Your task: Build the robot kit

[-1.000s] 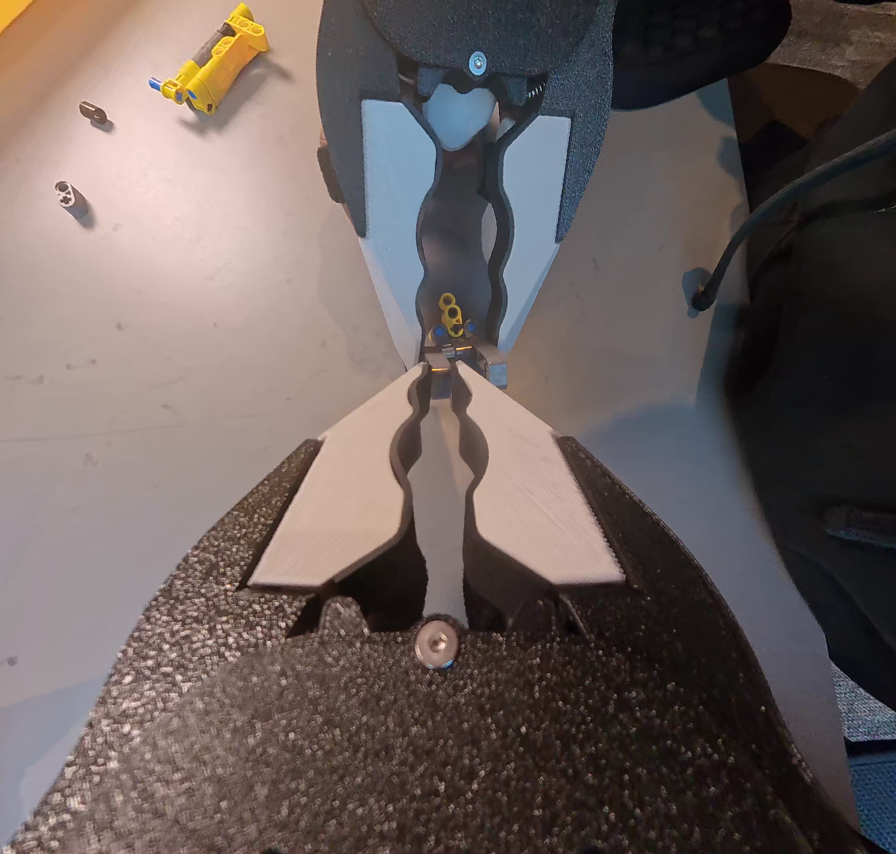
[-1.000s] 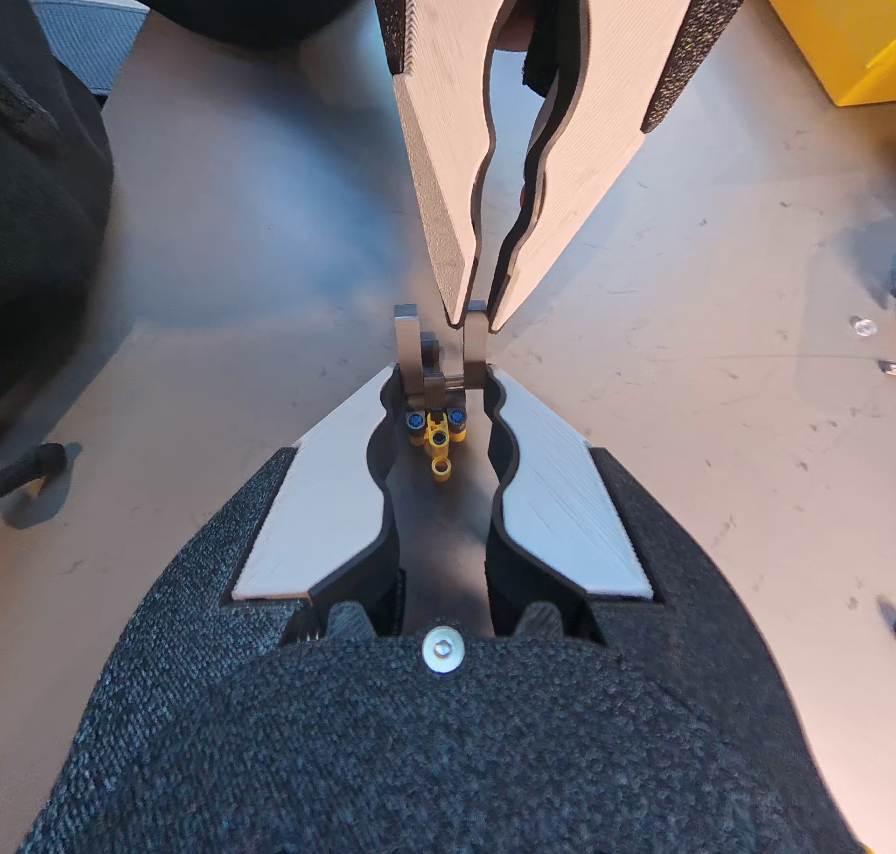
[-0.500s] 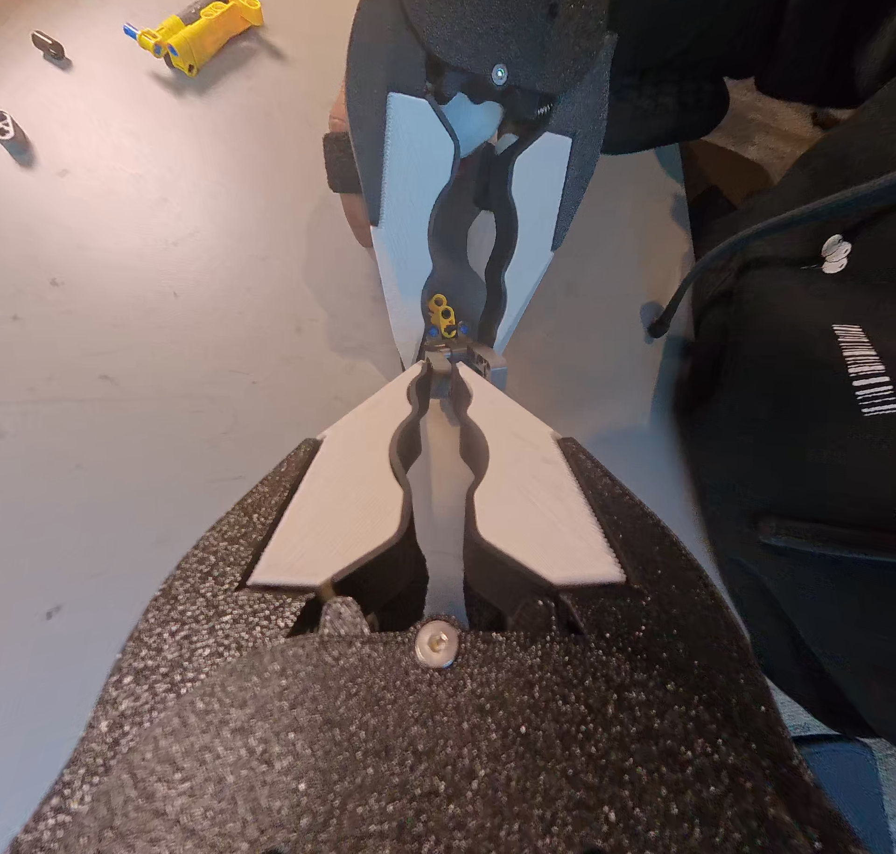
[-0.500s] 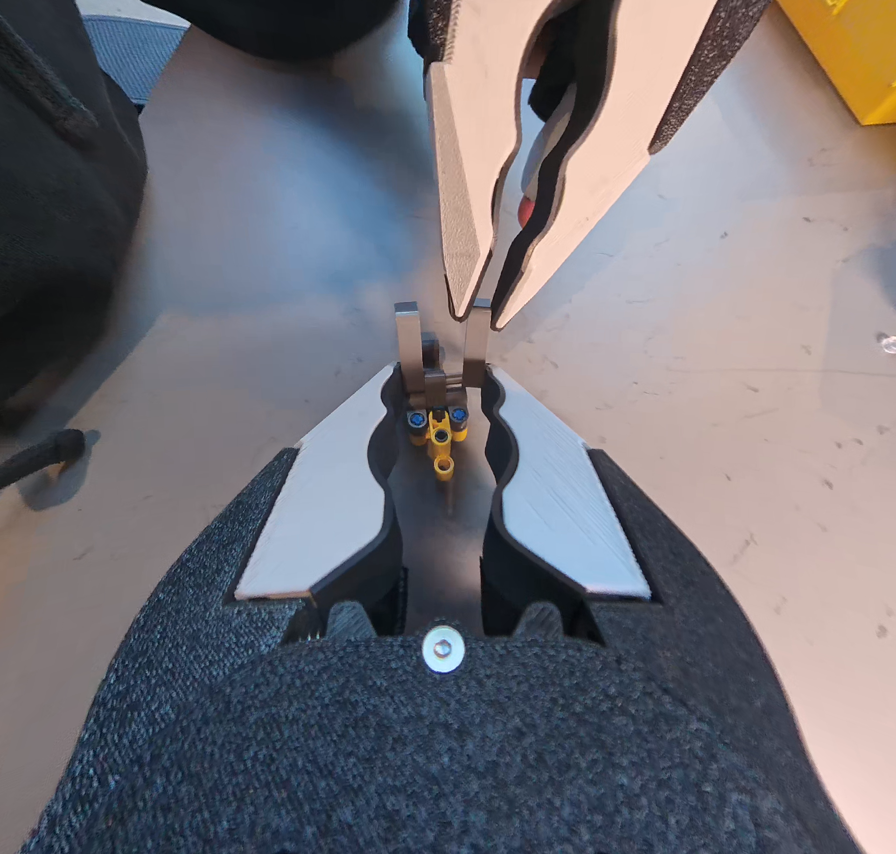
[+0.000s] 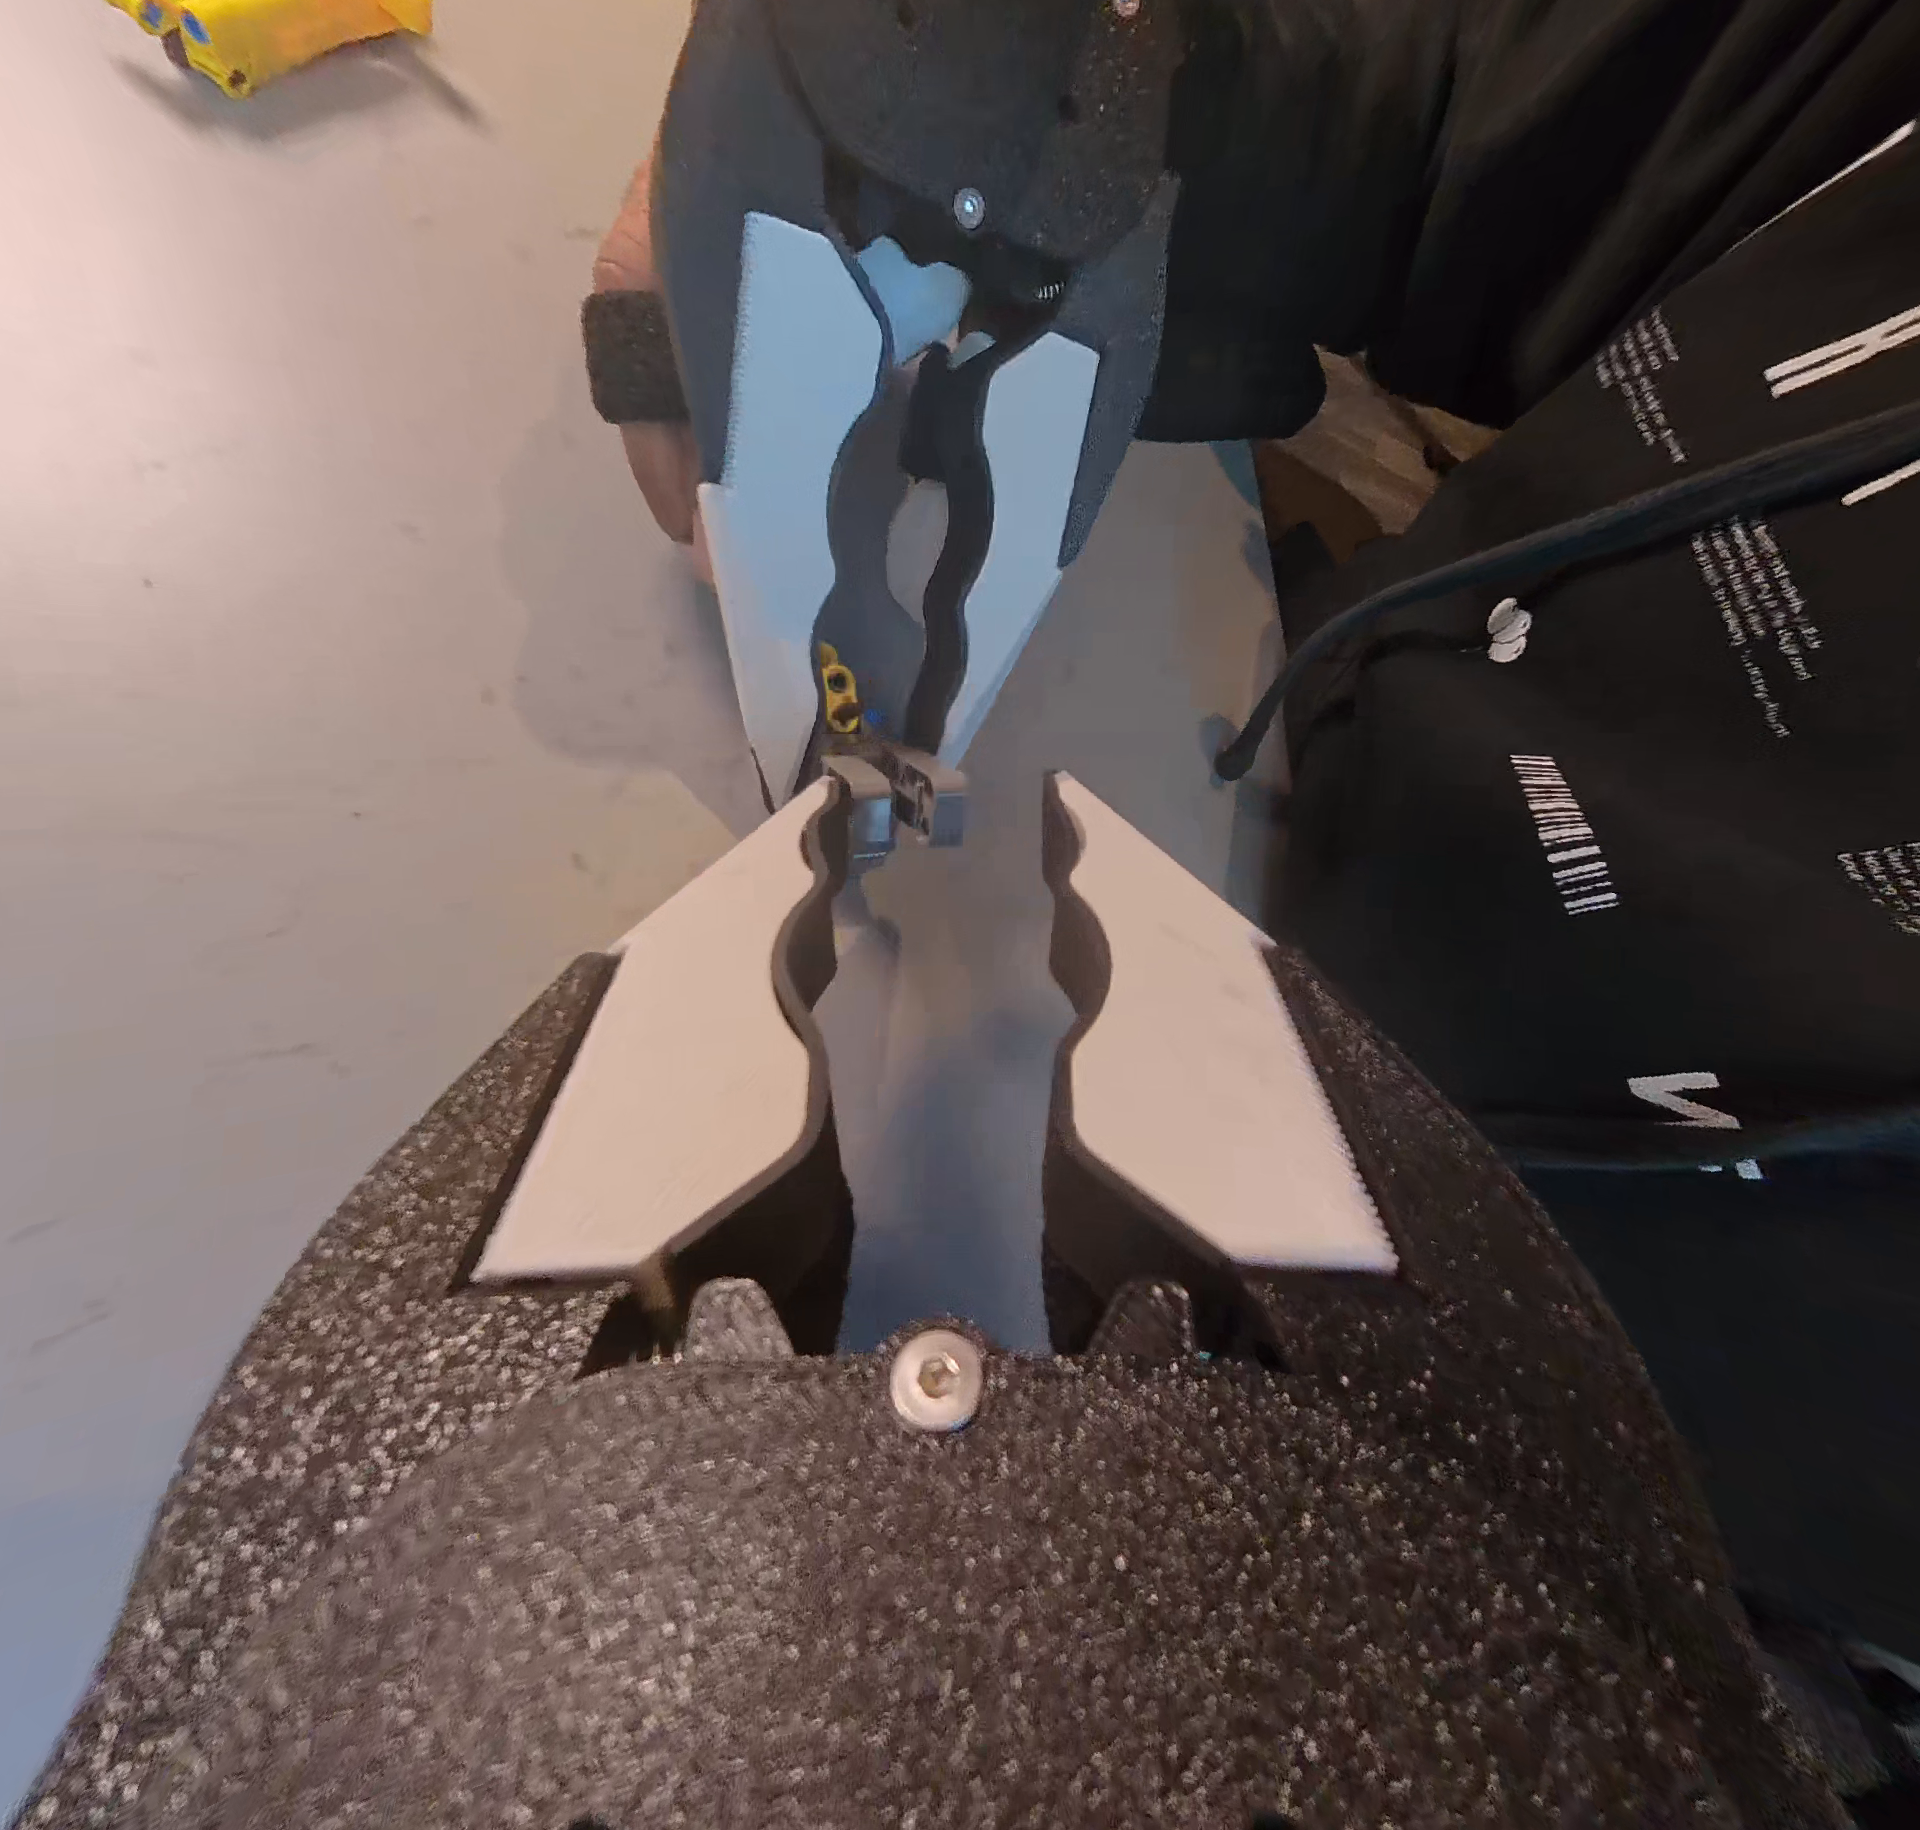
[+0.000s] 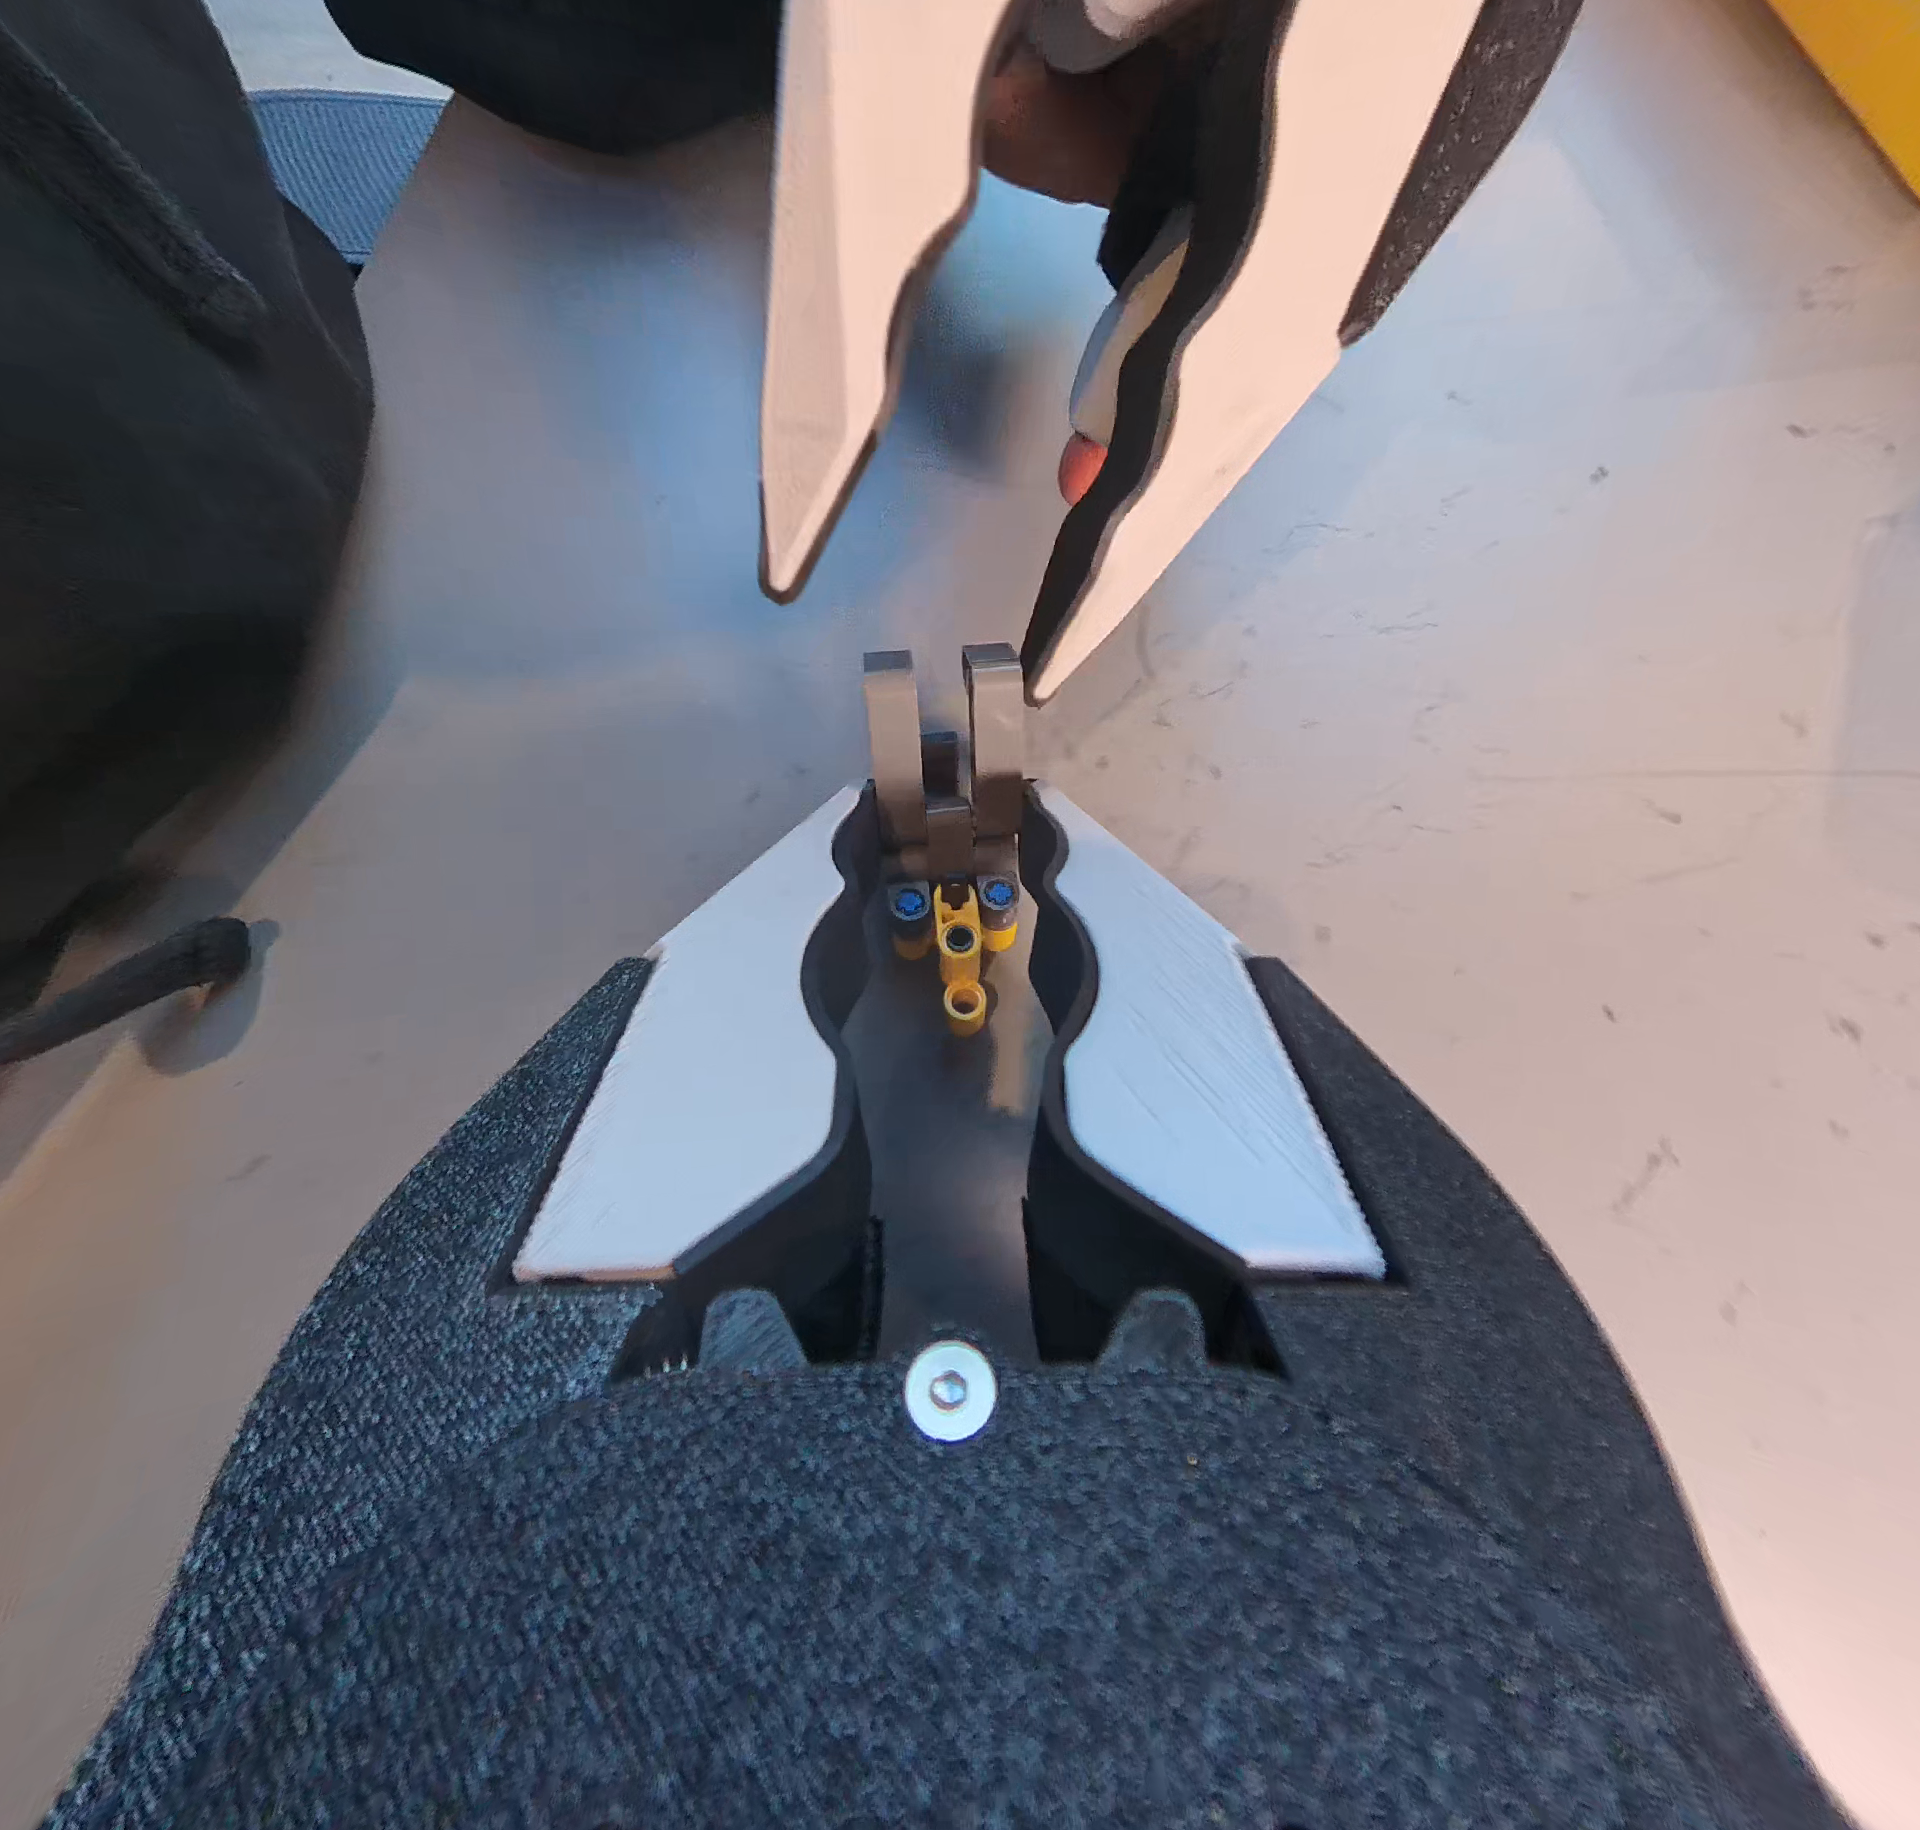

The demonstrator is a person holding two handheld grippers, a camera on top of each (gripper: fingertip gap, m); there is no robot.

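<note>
1. Grippers number two, each with two pale fingers: the left gripper (image 5: 940, 793) has its fingers spread with nothing between them, and the right gripper (image 6: 945, 814) is pinched on a small grey, yellow and blue toy-brick assembly (image 6: 943, 824).
2. One assembly is held: two grey plastic beams stick out ahead of the right gripper's tips, and the yellow connector with two blue pins sits back between its fingers.
3. The left gripper faces the right tip to tip; in the right wrist view one of its fingertips (image 6: 1044, 674) is just beside the outer grey beam, the other well clear.
4. One larger yellow and black brick assembly (image 5: 260, 9) lies on the grey bench (image 5: 260, 585), far ahead and left of the left gripper.
5. One yellow bin (image 6: 1839, 35) shows its corner ahead and right of the right gripper.
6. Bare bench lies left of the left gripper; a person's black clothing (image 5: 1610, 741) crowds its right side at the bench edge.
</note>
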